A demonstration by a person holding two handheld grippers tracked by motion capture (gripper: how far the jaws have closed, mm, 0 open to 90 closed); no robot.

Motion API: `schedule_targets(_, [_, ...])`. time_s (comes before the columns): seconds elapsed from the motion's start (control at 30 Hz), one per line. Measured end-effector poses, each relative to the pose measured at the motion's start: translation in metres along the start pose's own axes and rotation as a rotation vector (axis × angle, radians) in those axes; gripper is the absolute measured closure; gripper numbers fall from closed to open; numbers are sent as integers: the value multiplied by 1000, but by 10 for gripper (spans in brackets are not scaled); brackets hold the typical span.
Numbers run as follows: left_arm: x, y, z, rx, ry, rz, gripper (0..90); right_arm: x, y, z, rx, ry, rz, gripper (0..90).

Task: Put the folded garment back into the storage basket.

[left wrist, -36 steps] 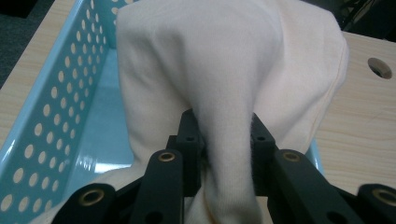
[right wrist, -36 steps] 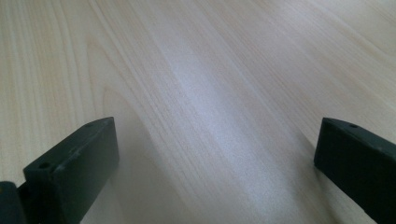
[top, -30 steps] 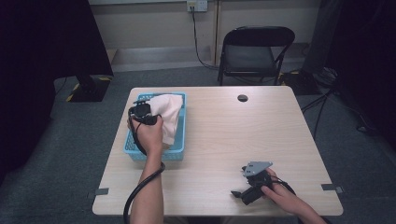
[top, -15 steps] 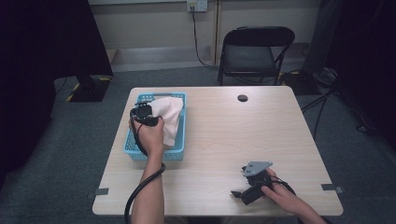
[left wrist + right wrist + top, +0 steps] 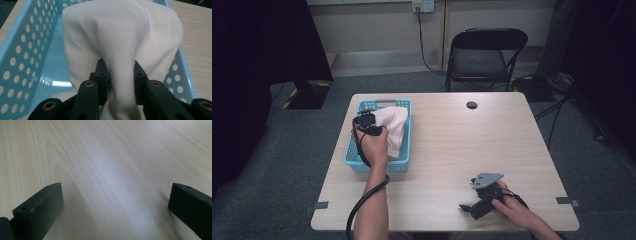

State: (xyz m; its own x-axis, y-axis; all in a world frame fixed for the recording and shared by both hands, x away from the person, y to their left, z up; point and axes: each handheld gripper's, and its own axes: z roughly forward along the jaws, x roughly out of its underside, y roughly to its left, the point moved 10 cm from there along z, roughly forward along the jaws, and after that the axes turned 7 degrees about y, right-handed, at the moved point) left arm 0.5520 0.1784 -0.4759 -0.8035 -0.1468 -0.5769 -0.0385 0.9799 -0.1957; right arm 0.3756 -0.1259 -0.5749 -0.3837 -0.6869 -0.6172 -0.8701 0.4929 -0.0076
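A cream white cloth (image 5: 393, 129) lies bunched in a light blue perforated basket (image 5: 357, 161) on the left of the table. My left gripper (image 5: 368, 122) hangs over the basket, shut on a fold of the cloth (image 5: 120, 50); the fabric rises between its two black jaws in the left gripper view, with the basket wall (image 5: 22, 47) to the side. My right gripper (image 5: 476, 204) rests low on the bare wood near the table's front right edge. Its jaws stand wide apart over the tabletop (image 5: 110, 170) with nothing between them.
The light wooden table (image 5: 472, 150) has a dark cable hole (image 5: 471, 105) at its back. A black folding chair (image 5: 484, 55) stands behind the table. Cables trail from both grippers off the front edge.
The left hand has drawn the cloth slightly toward the near side of the basket. The right gripper has not moved.
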Motion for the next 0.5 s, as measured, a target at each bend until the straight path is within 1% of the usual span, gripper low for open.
schedule_targets(0.3, [0,-2,4,-1,11,5,739,0,0,0,0,0,1,0])
schedule_targets(0.5, [0,-2,5,-11,16,7,739,0,0,0,0,0,0,0])
